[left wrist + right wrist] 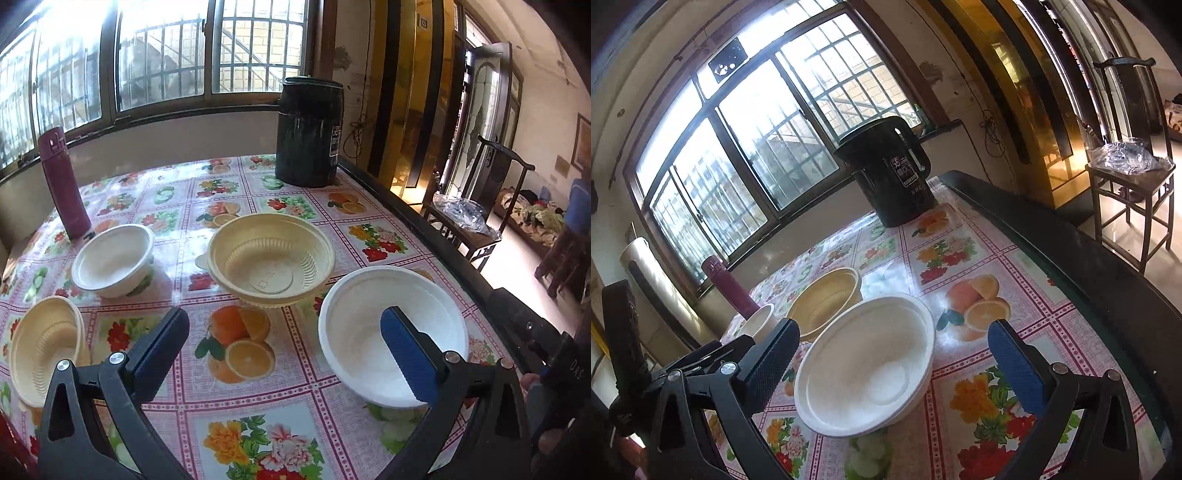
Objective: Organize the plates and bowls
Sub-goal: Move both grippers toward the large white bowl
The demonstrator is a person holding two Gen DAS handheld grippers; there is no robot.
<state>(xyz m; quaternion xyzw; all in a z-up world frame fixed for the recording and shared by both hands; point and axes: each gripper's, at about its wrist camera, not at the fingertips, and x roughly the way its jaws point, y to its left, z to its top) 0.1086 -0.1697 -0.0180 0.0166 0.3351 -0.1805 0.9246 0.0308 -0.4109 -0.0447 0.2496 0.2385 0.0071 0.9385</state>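
Note:
Four bowls stand on the floral tablecloth point(258, 406). In the left wrist view a large white bowl point(369, 332) is near right, a large yellow bowl point(269, 258) is in the middle, a small white bowl point(114, 258) is far left, and a smaller yellow bowl point(40, 343) is near left. My left gripper point(284, 332) is open and empty above the table, its right finger over the large white bowl. In the right wrist view my right gripper point(890, 347) is open and empty, its fingers either side of the large white bowl point(864, 369). The yellow bowl point(823, 299) and small white bowl point(761, 321) lie behind.
A black kettle point(308, 133) stands at the far right corner, also in the right wrist view point(890, 170). A maroon flask point(64, 181) stands far left. The table's dark right edge point(443, 236) runs beside a wooden chair point(480, 206). A window fills the back wall.

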